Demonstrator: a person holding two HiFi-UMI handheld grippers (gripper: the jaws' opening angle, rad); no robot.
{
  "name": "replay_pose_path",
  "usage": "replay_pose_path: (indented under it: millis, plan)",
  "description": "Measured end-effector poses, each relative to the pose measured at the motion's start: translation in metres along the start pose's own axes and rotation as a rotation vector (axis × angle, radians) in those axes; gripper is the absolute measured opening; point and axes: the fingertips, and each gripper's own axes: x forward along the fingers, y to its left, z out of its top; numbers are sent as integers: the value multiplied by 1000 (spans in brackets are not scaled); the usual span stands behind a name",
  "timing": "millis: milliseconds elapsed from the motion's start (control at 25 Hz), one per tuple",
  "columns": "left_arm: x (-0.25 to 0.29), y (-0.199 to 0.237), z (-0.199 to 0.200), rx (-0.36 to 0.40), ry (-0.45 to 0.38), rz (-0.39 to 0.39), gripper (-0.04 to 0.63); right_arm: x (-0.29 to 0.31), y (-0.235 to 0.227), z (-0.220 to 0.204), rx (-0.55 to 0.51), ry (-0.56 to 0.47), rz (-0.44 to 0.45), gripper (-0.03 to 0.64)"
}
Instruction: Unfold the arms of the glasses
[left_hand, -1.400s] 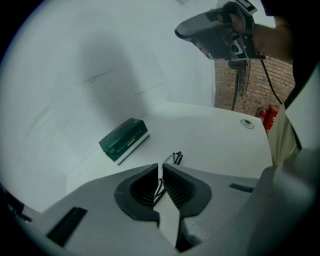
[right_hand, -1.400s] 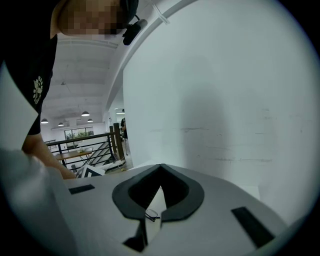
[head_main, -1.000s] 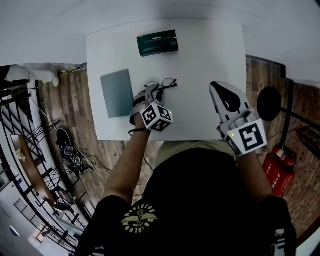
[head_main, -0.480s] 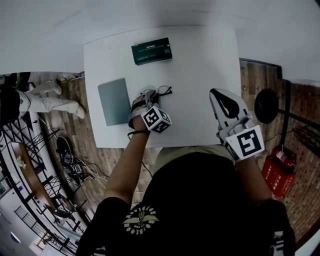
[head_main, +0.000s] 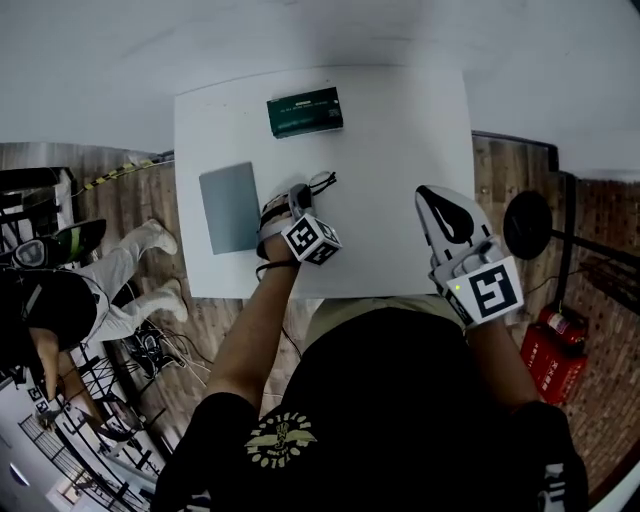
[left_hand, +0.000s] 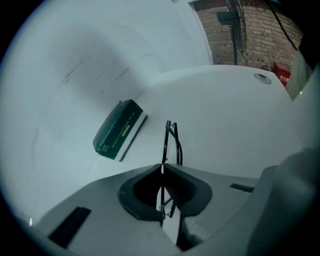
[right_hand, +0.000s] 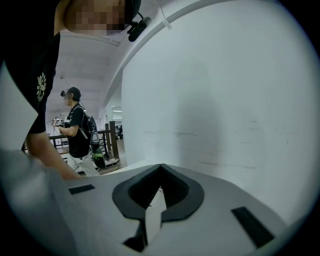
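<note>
A: What's at the far left of the head view?
B: A person (head_main: 70, 300) bent over on the wood floor (head_main: 130, 200), off the white table (head_main: 400, 130). On the table's left part a grey pad (head_main: 229, 207) lies flat. Up from it, toward the top middle, is a green box (head_main: 304, 111), apart from the pad

A: And the left gripper?
B: The left gripper (head_main: 300, 195) sits just right of the pad, near the middle of the frame, pointing down at the table. In its own view the two jaws are pressed together on a thin black bar of the glasses (left_hand: 171, 140). The glasses stick out past the tips, seen edge-on, with the green box to their upper left

A: Do the glasses touch the table?
B: I can't tell. Whether the arms are folded is also too fine to make out

A: The right gripper?
B: The right gripper (head_main: 428, 197) is well apart from the left one, over the table's right part. Its jaws are fully closed with nothing between them, and its view faces a white wall (right_hand: 225, 100). At the lower right a red canister (head_main: 545, 345) stands on the floor
</note>
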Motion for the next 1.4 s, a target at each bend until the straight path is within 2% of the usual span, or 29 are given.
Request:
replay_pose_path:
  millis: [240,440,600,720,800,1080,1400]
  plan:
    - [-28,1,0,-160,-84,-4,21,-17,13,10,-14,-38,17,2]
    - [-56,-2,3,-351,-178,-31,21,-29,26,17,-56,-53,45,2]
    - [-87,-3,1,-510,-240,-53,20,-36,39,24,-41,-60,63,1]
    - [-112,10,10,-605,-339,-47,20,-35,45,33,-50,-74,84,1]
    - [-132,20,16,-634,-389,-29,20,-36,53,39,-58,-102,109,0]
    - [-189,42,21,-750,-491,30,20,-46,68,49,-78,-136,140,2]
    - [-242,46,15,-848,-568,17,20,-62,100,56,-84,-160,190,2]
